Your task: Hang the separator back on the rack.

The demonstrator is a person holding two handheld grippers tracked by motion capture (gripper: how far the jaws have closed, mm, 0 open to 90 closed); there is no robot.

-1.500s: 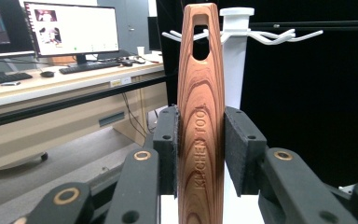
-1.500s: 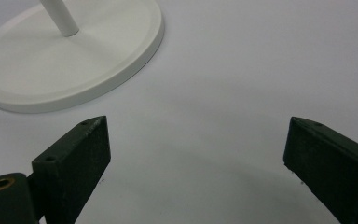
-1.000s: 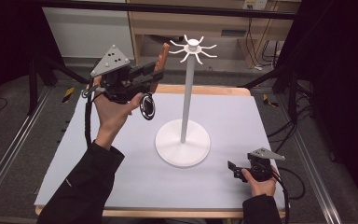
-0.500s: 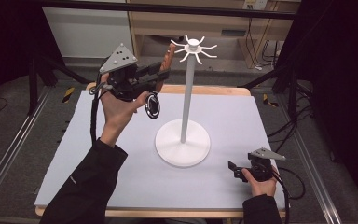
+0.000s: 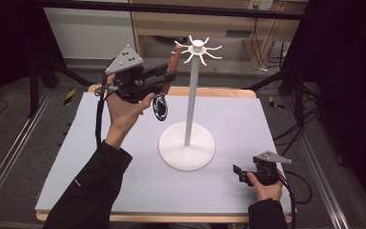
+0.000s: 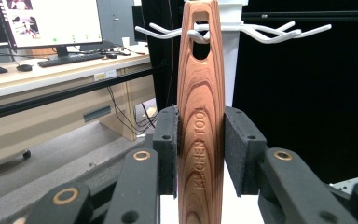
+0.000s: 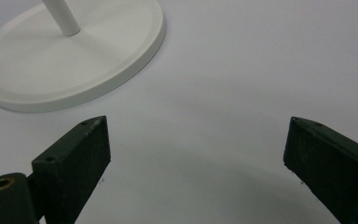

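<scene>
My left gripper (image 5: 166, 80) is raised above the table's back left and is shut on the wooden handle (image 5: 173, 58) of a kitchen tool, whose round black head (image 5: 160, 107) hangs below. In the left gripper view the pads clamp the handle (image 6: 200, 116) upright. Its hanging hole sits level with the white hooks (image 6: 279, 31), and one hook tip shows through the hole; whether it is inside I cannot tell. The white stand (image 5: 190, 100) rises from the table's middle, with its hooks (image 5: 198, 47) just right of the handle. My right gripper (image 5: 238, 172) rests open on the table at the front right, nothing between its jaws (image 7: 196, 154).
The stand's round base (image 5: 187, 145) lies left of and beyond my right gripper, close to the left jaw in the right gripper view (image 7: 74, 60). The pale table top (image 5: 100, 157) ends in a wooden rim. Dark frames and cables surround the table.
My left gripper has shifted a little to the right with the tool, bringing the handle's top closer to the stand's hooks. The right gripper has stayed put.
</scene>
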